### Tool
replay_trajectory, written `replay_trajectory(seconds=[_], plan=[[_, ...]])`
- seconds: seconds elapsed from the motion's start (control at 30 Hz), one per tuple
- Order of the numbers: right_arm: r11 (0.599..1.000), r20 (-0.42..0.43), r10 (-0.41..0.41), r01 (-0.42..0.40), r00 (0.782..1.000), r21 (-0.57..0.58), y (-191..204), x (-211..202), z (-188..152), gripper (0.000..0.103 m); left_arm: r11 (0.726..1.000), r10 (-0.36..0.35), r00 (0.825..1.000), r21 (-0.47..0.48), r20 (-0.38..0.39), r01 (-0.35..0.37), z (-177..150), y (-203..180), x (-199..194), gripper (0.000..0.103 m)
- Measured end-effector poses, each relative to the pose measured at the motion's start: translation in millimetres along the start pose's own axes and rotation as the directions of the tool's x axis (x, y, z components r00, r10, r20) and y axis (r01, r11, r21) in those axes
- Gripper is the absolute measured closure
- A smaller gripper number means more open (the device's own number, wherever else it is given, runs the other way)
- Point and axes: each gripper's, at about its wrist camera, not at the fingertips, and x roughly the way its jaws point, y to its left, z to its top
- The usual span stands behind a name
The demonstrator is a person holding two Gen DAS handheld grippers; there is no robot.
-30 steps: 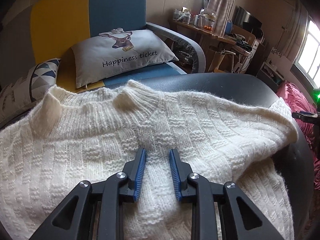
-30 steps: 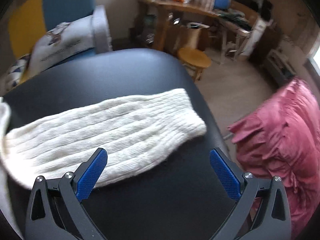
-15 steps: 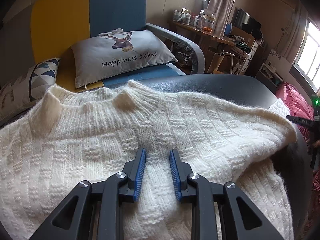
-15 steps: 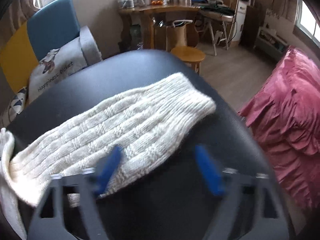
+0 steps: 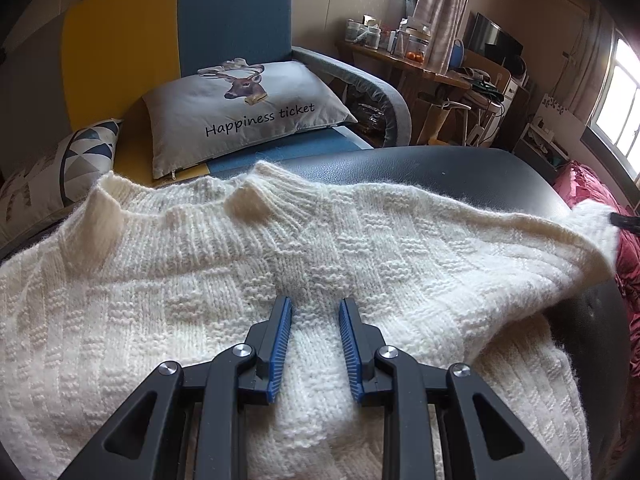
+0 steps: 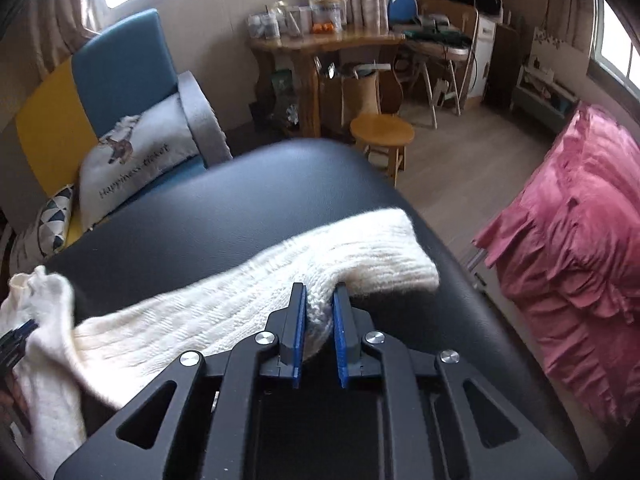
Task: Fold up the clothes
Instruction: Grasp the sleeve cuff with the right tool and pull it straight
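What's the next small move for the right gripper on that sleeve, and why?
Probably carry the sleeve up and across toward the sweater body. The right gripper is closing with a bunch of sleeve knit between its pads, cuff end draped over the black table. The left gripper rests on the chest, jaws part open, likely pinning it.

Home living room: sofa (image 5: 232, 36), deer cushion (image 5: 248, 108), cluttered wooden desk (image 6: 320, 40).

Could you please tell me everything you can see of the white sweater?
The sweater is cream, chunky knit with a basket-weave body and ribbed collar, lying spread on the black padded table. The left gripper rests on its chest. The right gripper is closing on the ribbed sleeve, lifting a pinched fold.
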Motion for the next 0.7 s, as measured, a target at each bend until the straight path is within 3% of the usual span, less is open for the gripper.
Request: replay_trajectory(seconds=[0.2,0.27,0.37,0.43,0.53,0.7], plan=[[1.000,0.091,0.007,-0.010,0.996,0.027,-7.6,-77.3,-6.2,0.089,1.000,-0.013,1.000,-0.007,0.000,0.013,0.0,2.2,-0.8,0.078],[0.997,0.122,-0.015,0.006,0.992,0.081,-14.4,-90.8,-2.8,0.103,1.000,-0.020,1.000,-0.012,0.000,0.020,0.8,4.0,-0.6,0.078],[0.987,0.106,-0.038,0.021,0.994,0.158,-26.5,-80.2,15.0,0.103,1.000,-0.019,1.000,-0.010,0.000,0.019,1.6,3.5,-0.5,0.078],[0.984,0.086,-0.111,0.097,0.990,0.151,-26.3,-59.0,28.2,0.102,1.000,-0.015,1.000,-0.006,-0.001,0.015,2.0,2.8,-0.2,0.078],[0.981,0.066,-0.054,0.041,0.996,0.192,-29.4,-36.9,30.6,0.102,1.000,-0.012,1.000,-0.003,-0.001,0.012,1.9,2.1,-0.1,0.078],[0.972,0.015,0.113,-0.114,0.993,0.205,-33.9,-35.4,-13.4,0.084,1.000,-0.020,1.000,-0.010,0.002,0.020,1.1,3.6,-0.6,0.078]])
